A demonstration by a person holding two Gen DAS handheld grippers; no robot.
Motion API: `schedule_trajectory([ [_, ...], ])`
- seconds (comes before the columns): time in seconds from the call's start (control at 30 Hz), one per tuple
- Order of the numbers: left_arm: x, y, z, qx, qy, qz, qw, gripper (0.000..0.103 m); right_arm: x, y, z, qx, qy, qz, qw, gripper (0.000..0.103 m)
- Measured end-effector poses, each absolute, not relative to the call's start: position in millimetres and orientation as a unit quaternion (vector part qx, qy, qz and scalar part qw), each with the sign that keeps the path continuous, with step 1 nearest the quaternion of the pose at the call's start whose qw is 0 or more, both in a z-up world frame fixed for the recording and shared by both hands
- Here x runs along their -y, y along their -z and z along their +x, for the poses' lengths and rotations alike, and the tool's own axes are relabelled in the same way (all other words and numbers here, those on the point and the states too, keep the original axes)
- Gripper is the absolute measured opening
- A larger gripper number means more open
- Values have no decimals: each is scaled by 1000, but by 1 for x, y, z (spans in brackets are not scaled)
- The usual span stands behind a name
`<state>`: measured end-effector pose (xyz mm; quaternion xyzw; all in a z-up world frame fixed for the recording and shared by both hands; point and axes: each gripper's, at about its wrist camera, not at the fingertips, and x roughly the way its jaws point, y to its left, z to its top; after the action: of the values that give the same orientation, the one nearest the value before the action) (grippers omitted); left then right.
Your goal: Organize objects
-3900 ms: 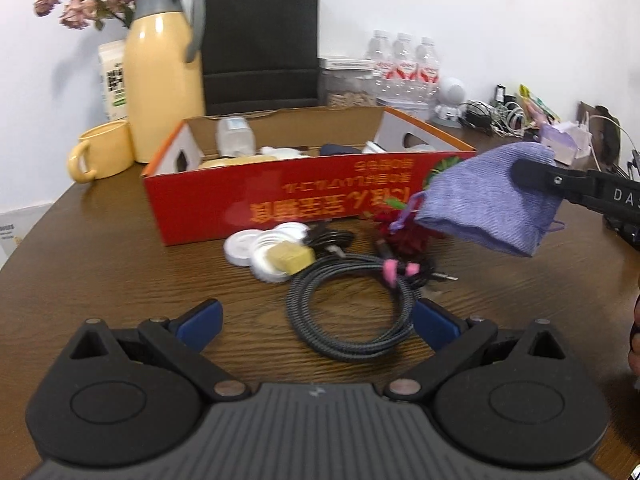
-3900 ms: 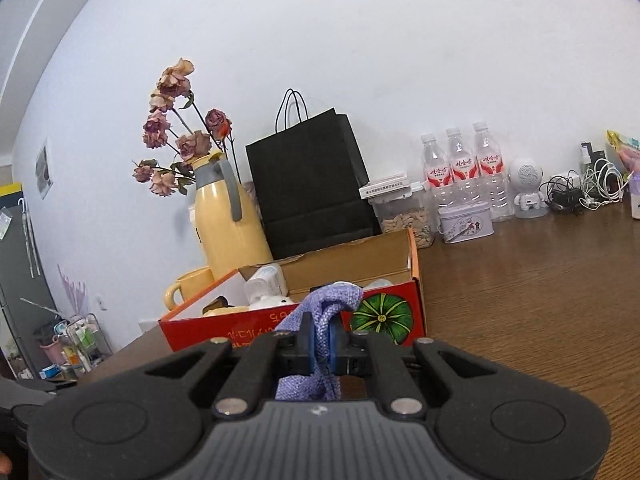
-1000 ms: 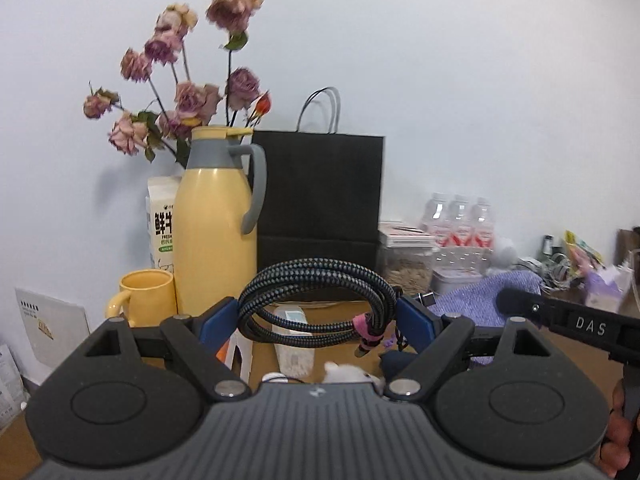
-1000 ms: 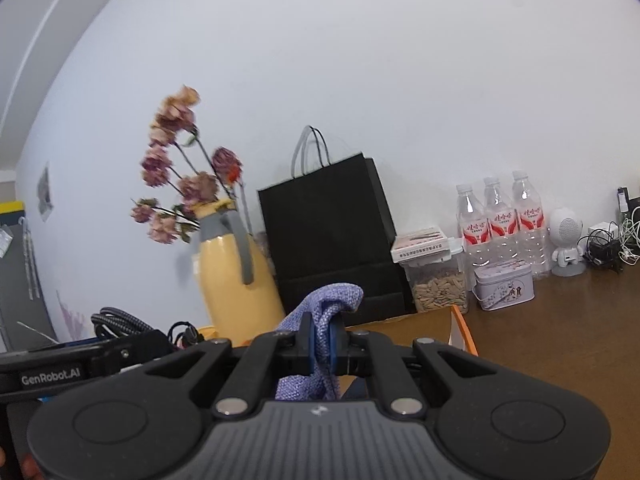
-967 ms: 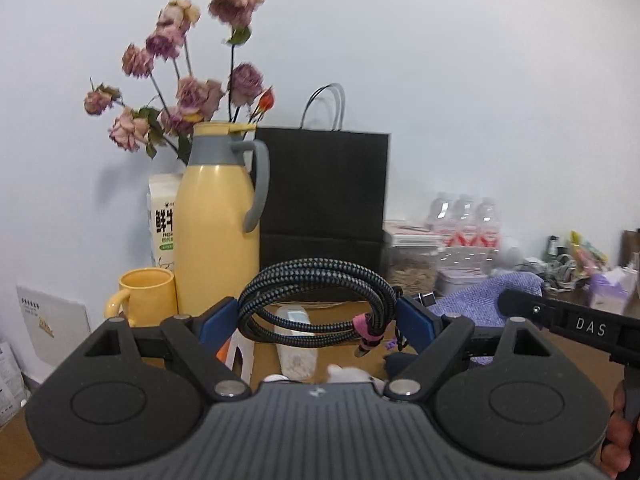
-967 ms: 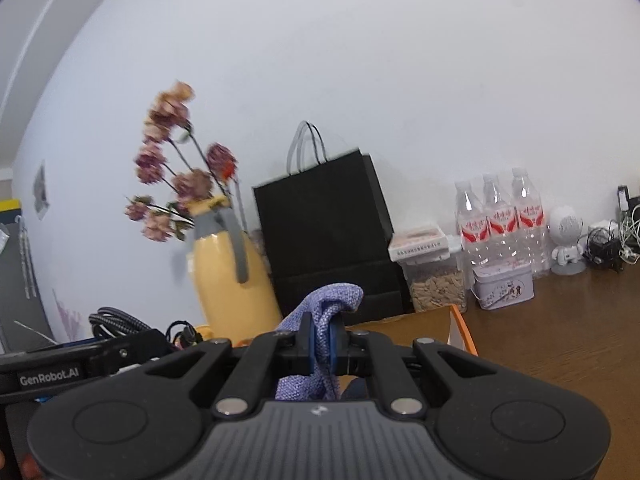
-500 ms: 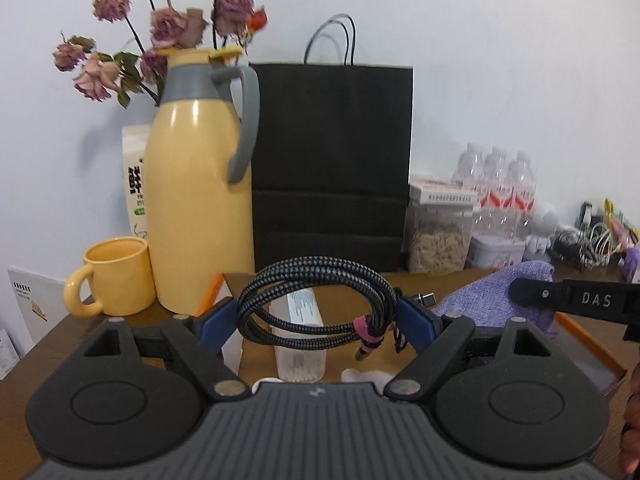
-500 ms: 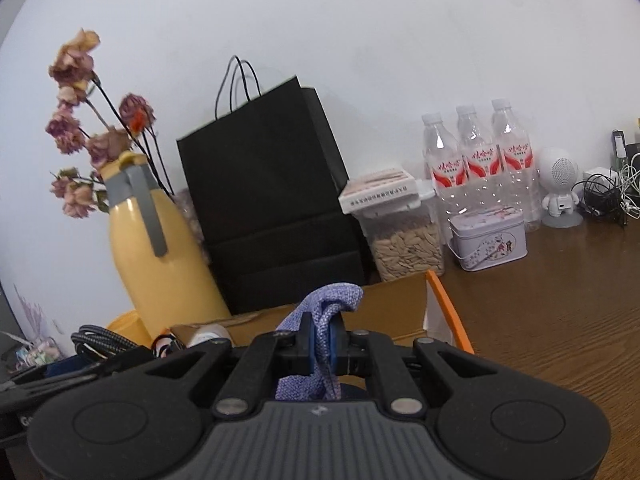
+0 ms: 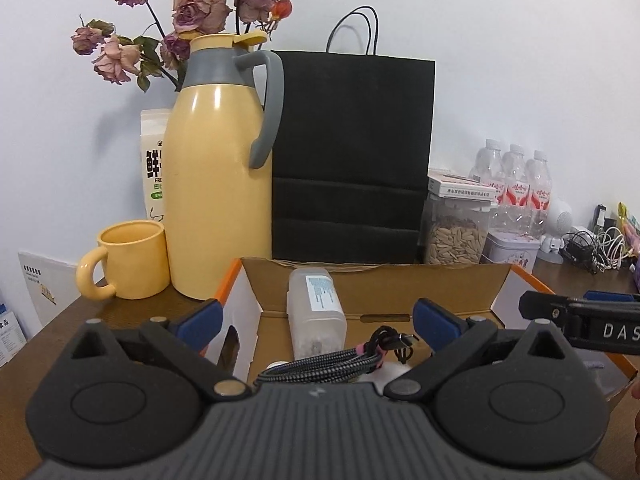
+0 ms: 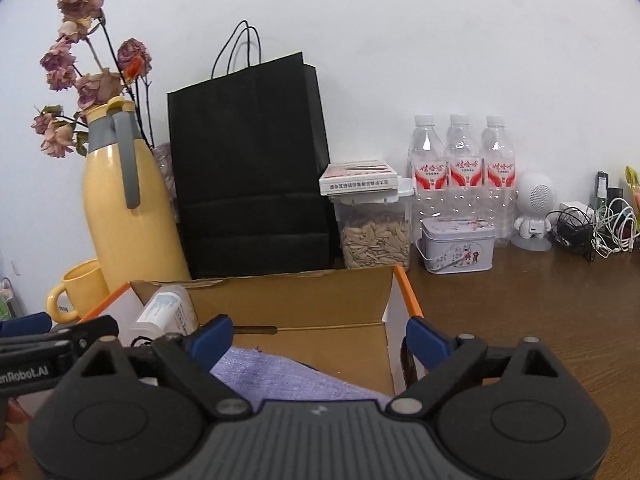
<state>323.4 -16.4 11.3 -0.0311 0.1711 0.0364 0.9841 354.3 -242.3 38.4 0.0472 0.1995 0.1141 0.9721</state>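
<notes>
Hovering over the open cardboard box (image 9: 376, 286), the left gripper (image 9: 316, 320) has its jaws spread wide; the braided cable coil (image 9: 320, 366) lies in the box beneath, beside a clear plastic bottle (image 9: 316, 312). The right gripper (image 10: 318, 338) is likewise agape above the purple cloth (image 10: 292, 380) resting inside the box.
</notes>
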Motion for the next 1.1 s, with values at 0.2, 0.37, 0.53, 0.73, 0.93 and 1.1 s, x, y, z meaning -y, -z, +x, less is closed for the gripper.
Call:
schedule_trajectory([
  [0.2, 16, -14, 314, -163, -47, -34, 985, 103, 240, -40, 352, -204, -114, 36, 972, 94],
  [0.37, 15, -15, 290, -152, -51, -25, 987, 103, 238, -48, 335, -194, -120, 21, 974, 94],
  [0.53, 13, -17, 259, -145, -42, -21, 988, 103, 233, -50, 304, -188, -134, 0, 973, 103],
  [0.73, 12, -8, 226, -165, -34, -16, 986, 103, 233, -45, 263, -184, -140, -11, 973, 103],
  [0.93, 6, 1, 199, -192, -32, -14, 981, 103, 231, -36, 226, -196, -149, -29, 969, 103],
  [1.1, 0, 7, 181, -211, -25, -12, 977, 103, 229, -28, 198, -216, -164, -46, 961, 103],
])
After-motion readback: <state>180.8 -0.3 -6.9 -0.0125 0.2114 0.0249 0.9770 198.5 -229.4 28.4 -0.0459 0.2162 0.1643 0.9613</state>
